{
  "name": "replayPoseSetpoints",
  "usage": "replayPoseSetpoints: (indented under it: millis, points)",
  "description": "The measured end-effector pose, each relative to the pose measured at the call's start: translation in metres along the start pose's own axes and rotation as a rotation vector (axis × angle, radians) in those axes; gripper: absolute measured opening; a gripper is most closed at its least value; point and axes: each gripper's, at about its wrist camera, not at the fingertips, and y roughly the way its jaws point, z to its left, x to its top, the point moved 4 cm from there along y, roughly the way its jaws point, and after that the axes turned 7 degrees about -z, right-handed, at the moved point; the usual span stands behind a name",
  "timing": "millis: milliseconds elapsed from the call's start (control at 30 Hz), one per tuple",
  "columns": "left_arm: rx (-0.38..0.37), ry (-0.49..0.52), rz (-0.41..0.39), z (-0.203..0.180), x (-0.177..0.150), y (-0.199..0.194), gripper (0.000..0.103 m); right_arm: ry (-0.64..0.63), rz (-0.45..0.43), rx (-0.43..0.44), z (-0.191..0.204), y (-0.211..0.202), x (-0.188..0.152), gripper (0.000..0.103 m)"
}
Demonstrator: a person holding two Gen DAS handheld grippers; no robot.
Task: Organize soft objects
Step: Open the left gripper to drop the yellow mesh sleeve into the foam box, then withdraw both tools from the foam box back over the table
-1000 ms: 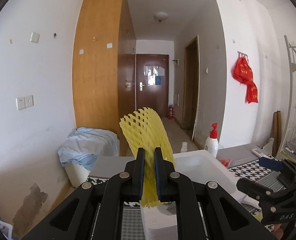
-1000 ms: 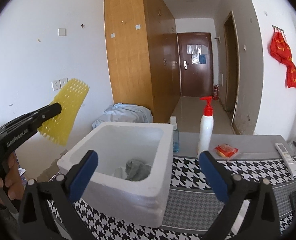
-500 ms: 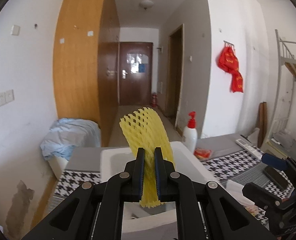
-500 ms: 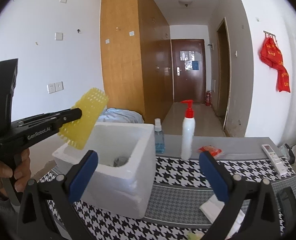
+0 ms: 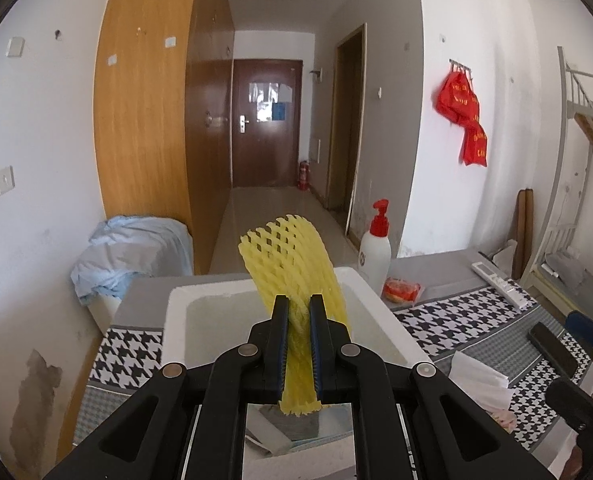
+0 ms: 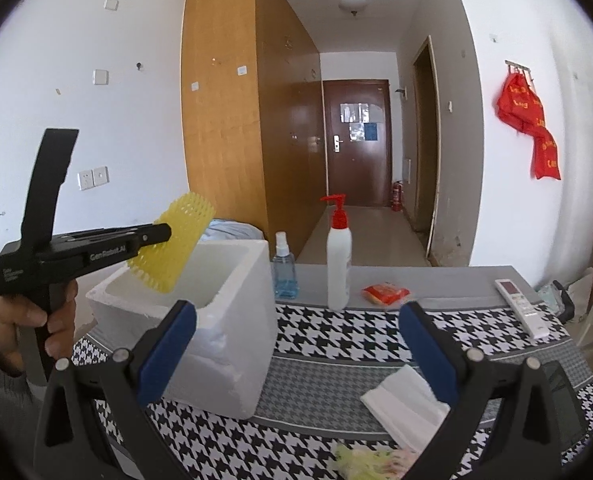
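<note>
My left gripper is shut on a yellow foam net sleeve and holds it above the open white foam box. The right wrist view shows the same left gripper, the sleeve and the box. A grey cloth lies inside the box. My right gripper is open and empty, to the right of the box above the checked tablecloth. A folded white tissue and a pale yellow-pink soft item lie near it.
A white pump bottle with red top, a blue spray bottle, a red packet and a remote stand behind. A dark phone lies at the right. A blue-covered bin stands left of the table.
The left gripper has carried the yellow sleeve forward and down over the box opening. The right gripper has shifted right, away from the box.
</note>
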Motion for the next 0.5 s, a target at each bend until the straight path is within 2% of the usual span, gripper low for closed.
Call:
replayPoseSetpoints:
  millis: [167,200,267,300,333,500]
  points:
    - [0.015,0.004,0.023,0.000,-0.005,0.007,0.013,0.004,0.006,-0.020,-0.007,-0.002,-0.003,0.102]
    - [0.020,0.005,0.025,0.000,-0.005,0.007,0.019,0.005,0.006,-0.020,-0.008,-0.003,-0.004,0.102]
    - [0.030,-0.013,0.020,0.003,-0.005,0.006,0.044,0.009,0.005,-0.024,-0.010,-0.004,-0.005,0.102]
    - [0.034,-0.022,0.013,0.005,-0.005,0.005,0.066,0.011,0.006,-0.025,-0.011,-0.004,-0.006,0.102]
    - [0.044,-0.036,0.000,0.007,-0.004,0.002,0.080,0.015,0.006,-0.026,-0.012,-0.005,-0.007,0.102]
    - [0.053,-0.050,-0.030,0.009,-0.004,-0.009,0.097,0.033,0.005,-0.029,-0.018,-0.007,-0.009,0.102]
